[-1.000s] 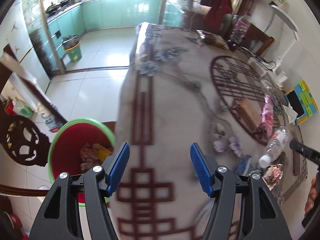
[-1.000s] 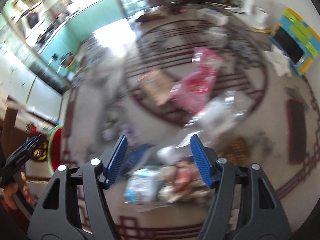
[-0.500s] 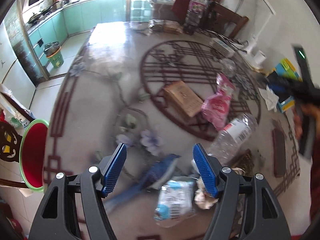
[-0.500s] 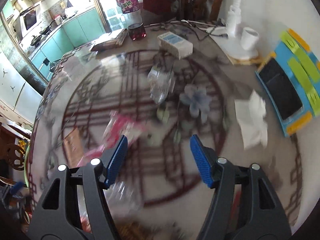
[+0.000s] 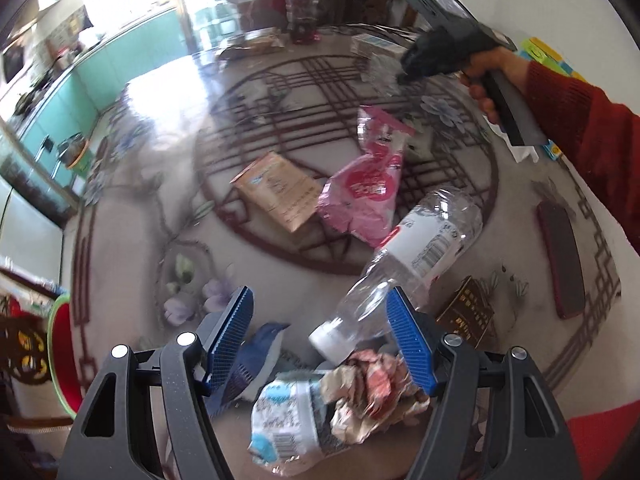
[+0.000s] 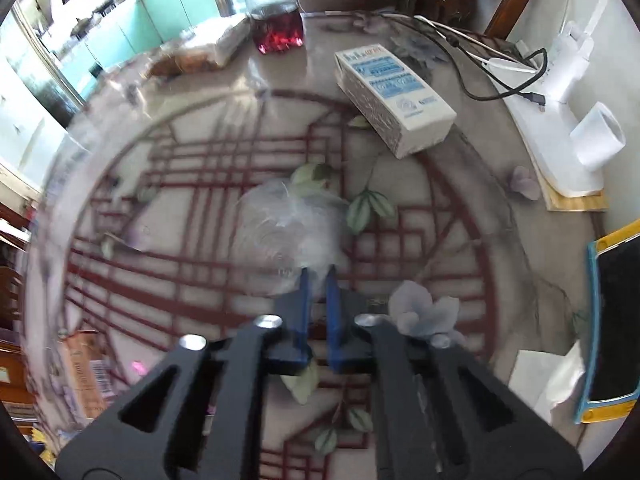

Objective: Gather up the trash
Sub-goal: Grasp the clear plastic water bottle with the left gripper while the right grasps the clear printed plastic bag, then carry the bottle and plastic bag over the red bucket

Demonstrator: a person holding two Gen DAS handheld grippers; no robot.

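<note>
Left wrist view: the left hand-held gripper (image 5: 320, 344) stands wide apart, pads pressing nothing, above a clear plastic bottle (image 5: 404, 264), a crumpled wrapper (image 5: 372, 392) and a blue-and-white packet (image 5: 284, 412) lying on the patterned counter (image 5: 132, 216). Farther off lie a pink bag (image 5: 364, 188) and a brown packet (image 5: 276, 192). A red bin (image 5: 60, 356) sits past the counter's left edge. Right wrist view: the right hand-held gripper (image 6: 316, 276) is pinched together on a crumpled clear plastic wrapper (image 6: 280, 232) at the counter's middle, near a white box (image 6: 392, 96).
</note>
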